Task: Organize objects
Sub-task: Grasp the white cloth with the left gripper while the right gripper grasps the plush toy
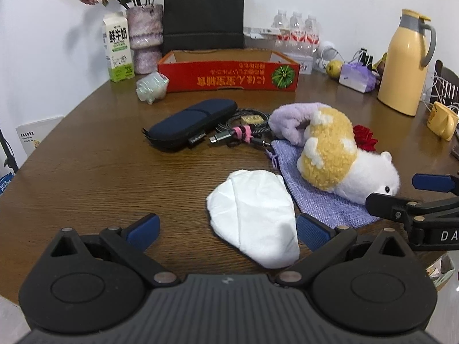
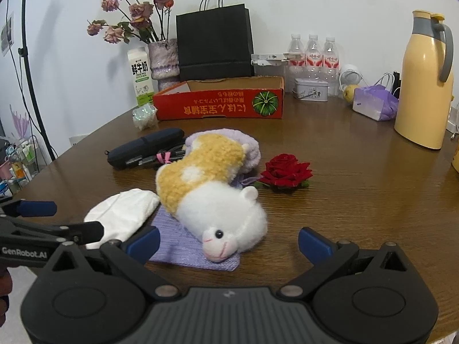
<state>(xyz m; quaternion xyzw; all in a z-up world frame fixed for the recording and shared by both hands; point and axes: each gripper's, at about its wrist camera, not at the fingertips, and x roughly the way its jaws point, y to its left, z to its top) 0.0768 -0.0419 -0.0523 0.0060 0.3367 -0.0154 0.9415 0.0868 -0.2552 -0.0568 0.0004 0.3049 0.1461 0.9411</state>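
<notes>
A white and yellow plush animal (image 2: 212, 197) (image 1: 338, 160) lies on a lilac woven pouch (image 2: 178, 243) (image 1: 324, 203) in the middle of the brown table (image 2: 344, 172). A folded white cloth (image 1: 255, 220) (image 2: 120, 215) lies to its left, partly between the open fingers of my left gripper (image 1: 226, 229). My right gripper (image 2: 228, 242) stands open just in front of the plush's face, touching nothing. Behind lie a dark zip case (image 1: 192, 124) (image 2: 146, 150), a bundled cable (image 1: 243, 132), a red rose (image 2: 287, 172) and a red cardboard box (image 1: 229, 71) (image 2: 221, 100).
Along the back stand a milk carton (image 1: 117, 48), a vase of dried flowers (image 1: 145, 40), a black paper bag (image 1: 203, 14), water bottles (image 2: 314, 54), a tin (image 2: 311, 89) and a yellow thermos jug (image 2: 424, 86). A crumpled iridescent wrapper (image 1: 152, 86) lies by the box.
</notes>
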